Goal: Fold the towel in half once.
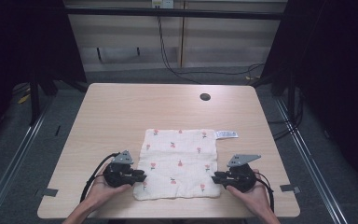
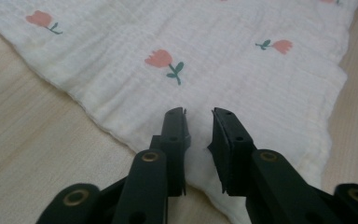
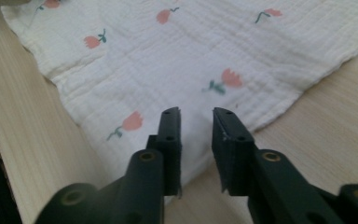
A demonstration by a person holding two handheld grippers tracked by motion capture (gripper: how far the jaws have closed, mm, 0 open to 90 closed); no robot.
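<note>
High view: I see the white tulip-print cloth [image 1: 178, 163] lying flat on the table [image 1: 121, 107], between my left claw [image 1: 140, 177] at its near-left corner and my right claw [image 1: 216, 178] at its near-right corner. Left gripper view: jaws stand slightly apart with a clear gap, nothing pinched, cloth edge directly under and ahead of the tips. Right gripper view: same state, jaws parted and empty, cloth corner just beneath and ahead.
</note>
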